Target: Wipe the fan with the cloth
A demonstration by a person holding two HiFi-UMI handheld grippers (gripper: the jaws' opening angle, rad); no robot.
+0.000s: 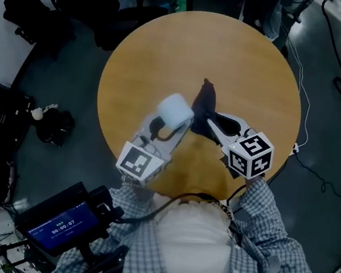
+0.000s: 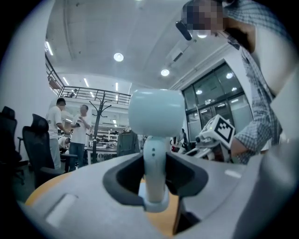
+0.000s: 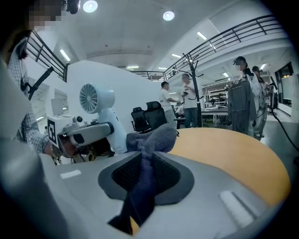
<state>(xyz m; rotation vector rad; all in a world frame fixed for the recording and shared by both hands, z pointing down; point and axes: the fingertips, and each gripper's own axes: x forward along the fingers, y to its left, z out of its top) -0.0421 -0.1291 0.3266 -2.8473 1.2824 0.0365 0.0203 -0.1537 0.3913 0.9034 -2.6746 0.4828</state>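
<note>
Over the counter, left hand-held gripper clamps the fan, right hand-held gripper pinches the cloth; I'd wipe lightly.

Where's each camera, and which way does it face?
Head view: on the person's head, steeply down at the table; left gripper, right gripper and sleeves show.
Left gripper view: rides that gripper, along jaws gripping the fan; sleeve shows.
Right gripper view: rides that gripper, along jaws pinching the cloth; left gripper shows.
Shared: all show the fan.
</note>
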